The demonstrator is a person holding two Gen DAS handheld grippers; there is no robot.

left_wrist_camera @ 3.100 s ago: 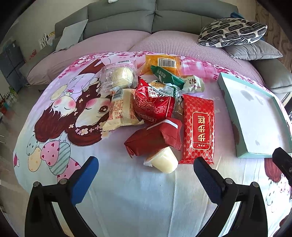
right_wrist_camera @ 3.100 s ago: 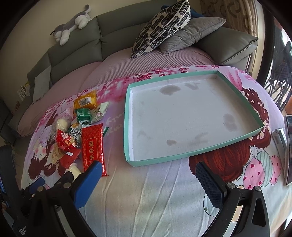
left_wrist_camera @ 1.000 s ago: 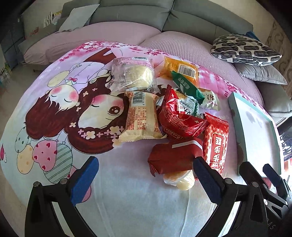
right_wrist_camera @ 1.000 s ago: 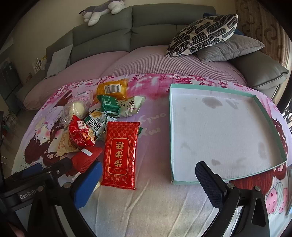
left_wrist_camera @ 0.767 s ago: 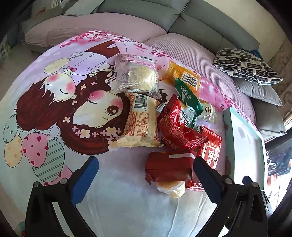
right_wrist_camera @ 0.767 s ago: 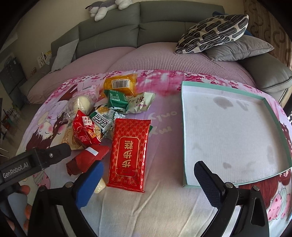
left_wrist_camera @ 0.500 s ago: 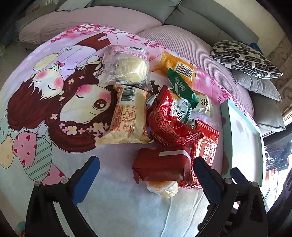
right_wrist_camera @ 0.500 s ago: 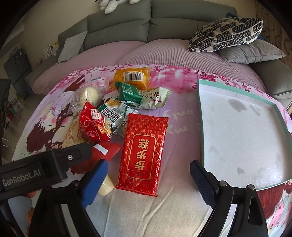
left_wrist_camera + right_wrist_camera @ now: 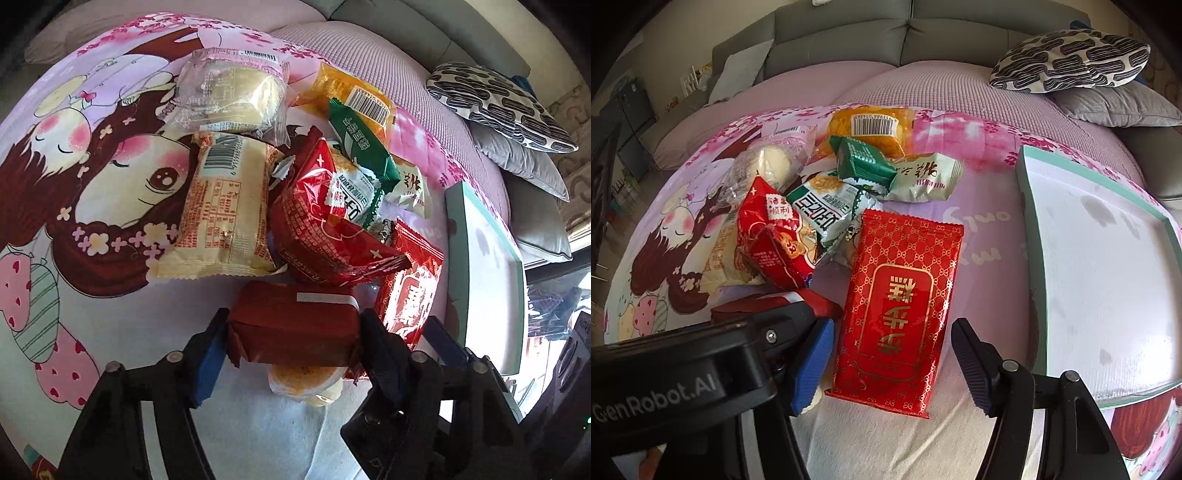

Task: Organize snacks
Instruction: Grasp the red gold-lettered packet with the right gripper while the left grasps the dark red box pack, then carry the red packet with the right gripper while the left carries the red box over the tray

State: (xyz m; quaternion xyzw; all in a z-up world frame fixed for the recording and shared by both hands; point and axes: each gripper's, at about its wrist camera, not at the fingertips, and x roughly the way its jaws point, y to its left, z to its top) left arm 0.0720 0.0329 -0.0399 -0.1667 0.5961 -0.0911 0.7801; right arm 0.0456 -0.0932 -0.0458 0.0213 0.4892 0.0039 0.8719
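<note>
Left gripper (image 9: 291, 341) is closing on the dark red pack (image 9: 295, 325), pudding cup (image 9: 306, 382) under it. Right gripper (image 9: 892, 363) is closing around the red-gold packet (image 9: 901, 314), snack pile (image 9: 812, 206) crowding behind, teal tray (image 9: 1030, 236) just right.

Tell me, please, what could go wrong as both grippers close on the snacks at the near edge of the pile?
The left gripper is closing around the dark red pack, which lies on a pudding cup; lifting may roll the cup away. The right gripper is closing around the flat red packet; being thin, it could buckle or slip. The two grippers sit side by side and might bump.
</note>
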